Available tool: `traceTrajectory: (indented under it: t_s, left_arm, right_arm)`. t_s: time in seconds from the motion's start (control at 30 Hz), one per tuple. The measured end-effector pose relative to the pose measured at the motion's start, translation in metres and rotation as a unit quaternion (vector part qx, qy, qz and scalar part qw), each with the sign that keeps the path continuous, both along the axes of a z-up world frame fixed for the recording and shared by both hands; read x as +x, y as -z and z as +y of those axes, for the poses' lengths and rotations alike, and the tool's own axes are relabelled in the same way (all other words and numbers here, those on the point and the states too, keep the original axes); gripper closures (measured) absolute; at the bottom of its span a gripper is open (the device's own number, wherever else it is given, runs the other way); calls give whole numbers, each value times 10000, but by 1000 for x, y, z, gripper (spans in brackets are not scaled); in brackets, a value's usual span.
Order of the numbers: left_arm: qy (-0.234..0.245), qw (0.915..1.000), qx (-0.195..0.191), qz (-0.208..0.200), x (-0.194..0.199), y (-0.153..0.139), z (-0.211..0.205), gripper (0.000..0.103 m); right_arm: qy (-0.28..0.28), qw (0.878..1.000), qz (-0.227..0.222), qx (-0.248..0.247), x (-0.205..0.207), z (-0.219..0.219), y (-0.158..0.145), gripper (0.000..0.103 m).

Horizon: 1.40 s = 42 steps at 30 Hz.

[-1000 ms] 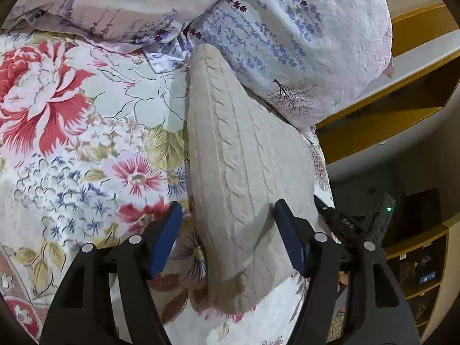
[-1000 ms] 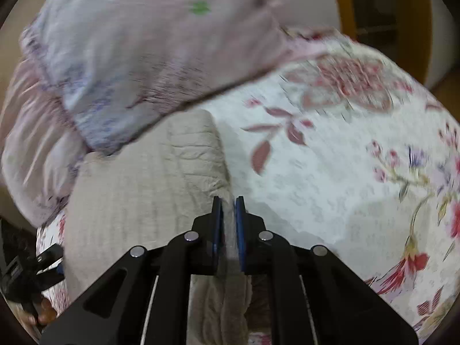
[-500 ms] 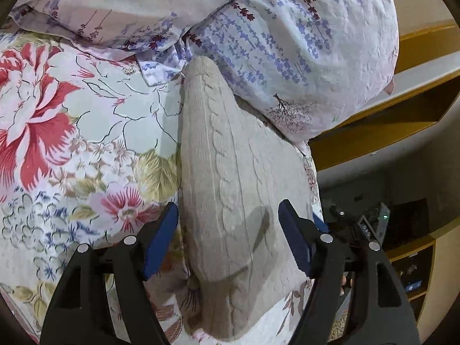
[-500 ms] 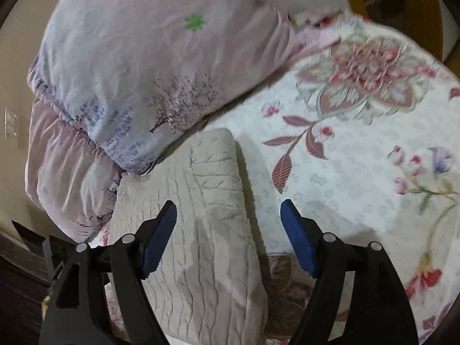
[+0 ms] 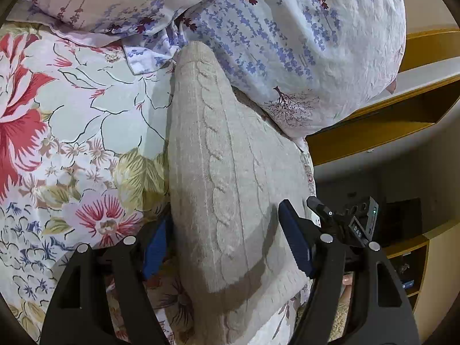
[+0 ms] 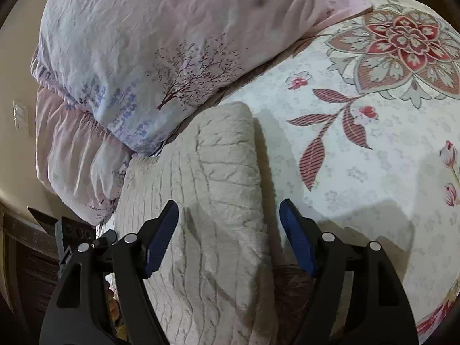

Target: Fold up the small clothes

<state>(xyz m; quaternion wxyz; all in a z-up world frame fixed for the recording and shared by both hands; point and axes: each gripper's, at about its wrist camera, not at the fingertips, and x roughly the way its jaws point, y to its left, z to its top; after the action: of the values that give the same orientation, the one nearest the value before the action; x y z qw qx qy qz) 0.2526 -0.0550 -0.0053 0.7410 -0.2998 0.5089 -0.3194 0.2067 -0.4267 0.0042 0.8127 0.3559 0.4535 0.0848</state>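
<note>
A beige cable-knit sweater (image 5: 227, 178) lies folded on the floral bedsheet (image 5: 72, 132), its far end against a pillow. My left gripper (image 5: 227, 244) is open, its blue pads on either side of the sweater's near part. In the right wrist view the same sweater (image 6: 212, 189) lies folded with a raised fold along its right edge. My right gripper (image 6: 230, 235) is open above it, holding nothing. The other gripper's black body (image 6: 74, 238) shows at the lower left of that view.
Two lavender-print pillows (image 5: 287, 37) lie stacked at the head of the bed, also seen in the right wrist view (image 6: 161, 46). A yellow wooden shelf (image 5: 402, 109) and a dark shelf unit (image 5: 408, 247) stand beyond the bed's edge.
My right gripper has let go of the sweater's fold and opened wide, then stayed over it. My left gripper stayed open and slid forward along the sweater.
</note>
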Motion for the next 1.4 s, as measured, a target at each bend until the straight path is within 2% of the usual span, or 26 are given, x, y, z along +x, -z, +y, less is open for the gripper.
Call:
traceTrajectory:
  t_s: [0.23, 0.3, 0.37, 0.47, 0.53, 0.6, 0.7, 0.77, 0.97, 1.13, 1.27, 1.33, 1.37, 1.4]
  left_arm:
    - [45, 9996, 222, -141, 2, -2, -12, 29]
    - [83, 9993, 306, -194, 2, -3, -16, 29]
    - [123, 9989, 378, -255, 1, -3, -19, 29]
    - [167, 9991, 302, -228, 1, -1, -21, 39]
    - [170, 9993, 228, -257, 0, -2, -19, 51]
    - [202, 9993, 114, -290, 0, -5, -15, 57]
    - [327, 9987, -39, -384, -2, -12, -10, 64]
    - [457, 9977, -96, -484, -6, -21, -4, 65]
    - [464, 9954, 47, -842, -18, -49, 38, 65]
    - [199, 9941, 347, -1010, -32, -61, 95, 65]
    - [-114, 9948, 577, -835, -31, -44, 131, 64]
    - [-288, 9950, 765, -570, -26, -25, 146, 60]
    - [-336, 9957, 740, -439, -23, -14, 153, 59]
    - [-387, 9963, 683, -355, -22, -7, 156, 55]
  right_arm:
    - [-443, 9989, -70, -136, 10, 23, 1, 37]
    - [-541, 9980, -90, -314, 11, 30, -2, 38]
    - [-595, 9978, -71, -273, 12, 32, -1, 46]
    - [-650, 9978, -91, -22, 11, 31, 2, 68]
    - [-646, 9976, -154, 193, 8, 28, 2, 71]
    - [-616, 9976, -207, 254, 5, 28, -1, 74]
    - [-584, 9966, -375, 448, -1, 30, -9, 76]
    - [-611, 9956, -509, 502, -6, 34, -17, 77]
    - [-873, 9926, -726, 439, -13, 78, -33, 78]
    - [-1298, 9861, -1033, 57, -6, 142, -44, 78]
    - [-1686, 9800, -1021, -280, 1, 186, -36, 78]
    - [-1792, 9798, -657, -600, 11, 209, -18, 73]
    - [-1757, 9803, -541, -724, 13, 211, -12, 67]
    - [-1729, 9814, -481, -682, 16, 210, -8, 65]
